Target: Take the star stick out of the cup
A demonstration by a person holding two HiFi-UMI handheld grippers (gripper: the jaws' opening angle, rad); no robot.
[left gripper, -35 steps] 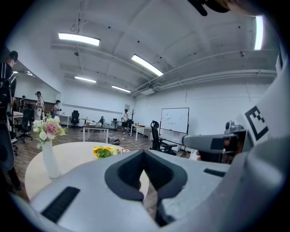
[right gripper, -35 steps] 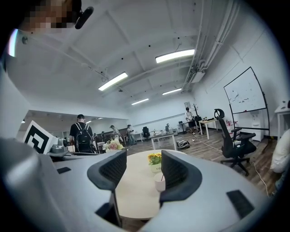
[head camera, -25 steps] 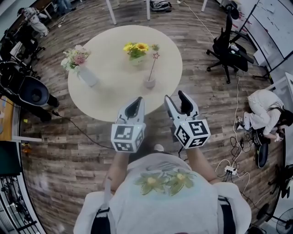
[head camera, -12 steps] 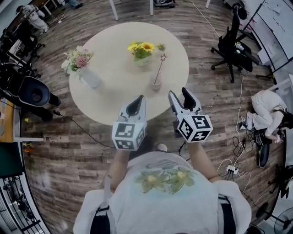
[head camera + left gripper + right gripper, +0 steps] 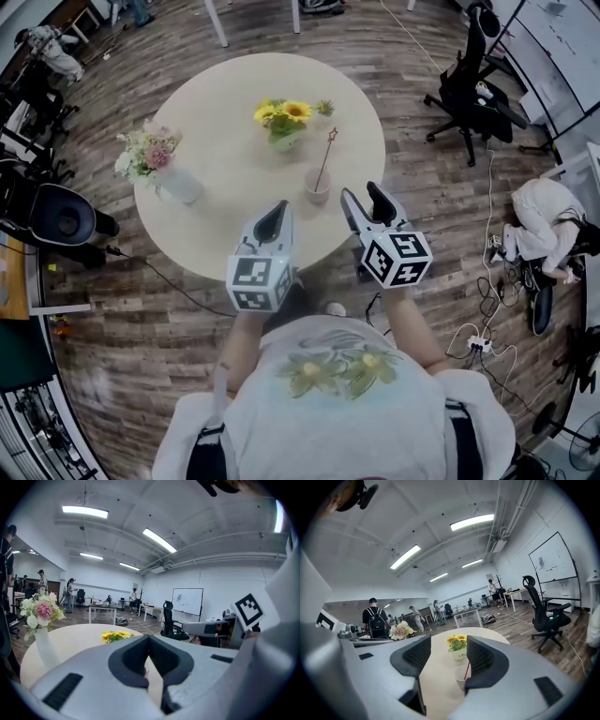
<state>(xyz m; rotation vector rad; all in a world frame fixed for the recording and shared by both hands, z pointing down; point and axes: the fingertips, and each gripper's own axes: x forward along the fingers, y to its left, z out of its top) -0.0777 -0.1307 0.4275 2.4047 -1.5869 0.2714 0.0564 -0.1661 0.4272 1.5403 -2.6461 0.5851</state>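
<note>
Round table (image 5: 216, 103): pale top.
Left gripper (image 5: 279, 206): jaws pressed together, nothing held, above near table edge.
Right gripper (image 5: 361, 193): jaws wide apart, empty, near the cup.
Cup (image 5: 318, 186): upright on table, towards near edge.
Star stick (image 5: 324, 161): leaning inside cup, star uppermost.

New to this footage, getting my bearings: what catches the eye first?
A round pale table fills the middle of the head view, with a cup near its close edge holding a thin star stick, yellow flowers behind it and pink flowers at the left. Nearer the person, the left gripper is shut and the right gripper open and empty, facing the cup.
</note>
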